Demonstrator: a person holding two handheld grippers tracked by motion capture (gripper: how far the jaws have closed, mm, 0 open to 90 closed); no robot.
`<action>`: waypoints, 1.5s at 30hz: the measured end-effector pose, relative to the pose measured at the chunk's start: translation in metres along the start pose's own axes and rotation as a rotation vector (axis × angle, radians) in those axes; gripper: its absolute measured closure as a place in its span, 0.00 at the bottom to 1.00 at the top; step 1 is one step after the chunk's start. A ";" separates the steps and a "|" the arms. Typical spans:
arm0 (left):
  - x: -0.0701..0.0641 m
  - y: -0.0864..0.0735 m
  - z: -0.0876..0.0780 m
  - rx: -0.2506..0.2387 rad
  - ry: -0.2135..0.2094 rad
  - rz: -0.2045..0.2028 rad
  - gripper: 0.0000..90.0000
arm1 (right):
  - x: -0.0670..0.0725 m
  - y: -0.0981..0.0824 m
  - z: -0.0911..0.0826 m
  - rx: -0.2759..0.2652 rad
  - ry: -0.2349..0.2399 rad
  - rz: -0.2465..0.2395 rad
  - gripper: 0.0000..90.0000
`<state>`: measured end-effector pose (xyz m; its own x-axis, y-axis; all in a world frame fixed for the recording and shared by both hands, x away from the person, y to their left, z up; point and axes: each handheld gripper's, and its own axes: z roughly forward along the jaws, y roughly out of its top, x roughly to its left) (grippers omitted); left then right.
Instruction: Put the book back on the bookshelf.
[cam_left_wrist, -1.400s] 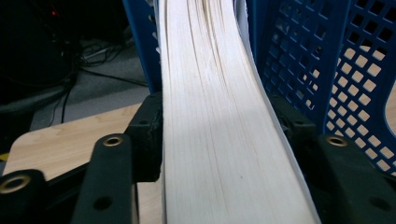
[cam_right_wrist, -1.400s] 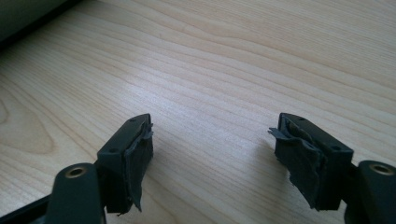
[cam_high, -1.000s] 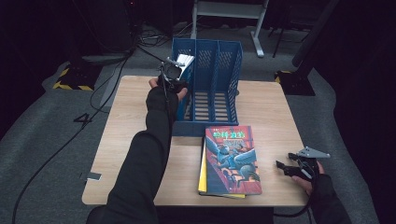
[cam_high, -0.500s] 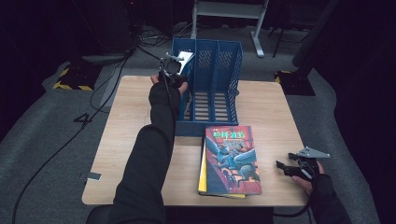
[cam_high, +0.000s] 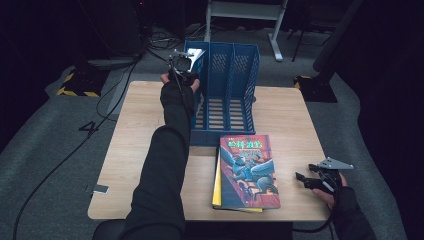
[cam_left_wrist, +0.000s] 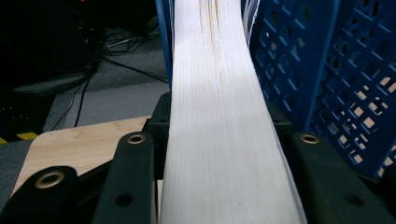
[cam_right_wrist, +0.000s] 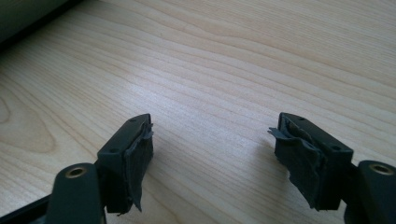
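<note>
Left gripper (cam_high: 181, 61) clamped on a book (cam_left_wrist: 219, 121) at the left end of the blue file rack (cam_high: 235, 90); right gripper (cam_high: 312, 181) idle.

Left gripper view: both fingers (cam_left_wrist: 135, 177) pinch the pale page edge, which runs straight ahead along the gripper axis, with the rack's perforated wall just beside it on that view's right. High view: book is upright at the rack's leftmost of 3 slots; cannot tell if it is fully seated. Right fingers (cam_right_wrist: 130, 158) spread wide, holding nothing, low over the bench (cam_high: 145, 130), near the stacked books (cam_high: 247, 172) and the nearer hand to them.
</note>
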<state>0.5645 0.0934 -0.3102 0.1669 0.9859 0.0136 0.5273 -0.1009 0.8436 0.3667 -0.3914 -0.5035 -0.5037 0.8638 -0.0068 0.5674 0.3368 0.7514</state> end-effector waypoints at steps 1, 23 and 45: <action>0.000 -0.001 0.002 0.003 -0.001 0.001 0.66 | 0.000 0.000 0.000 0.000 0.000 0.000 0.32; -0.006 -0.005 -0.004 0.017 0.021 0.067 0.62 | 0.000 0.000 0.000 0.001 -0.001 0.000 0.31; 0.005 -0.015 -0.053 -0.052 -0.082 0.138 0.48 | 0.000 0.000 0.000 0.001 -0.002 0.000 0.31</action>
<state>0.5127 0.1066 -0.2942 0.3034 0.9487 0.0890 0.4512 -0.2253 0.8635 0.3664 -0.3911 -0.5035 -0.5022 0.8647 -0.0085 0.5682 0.3374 0.7505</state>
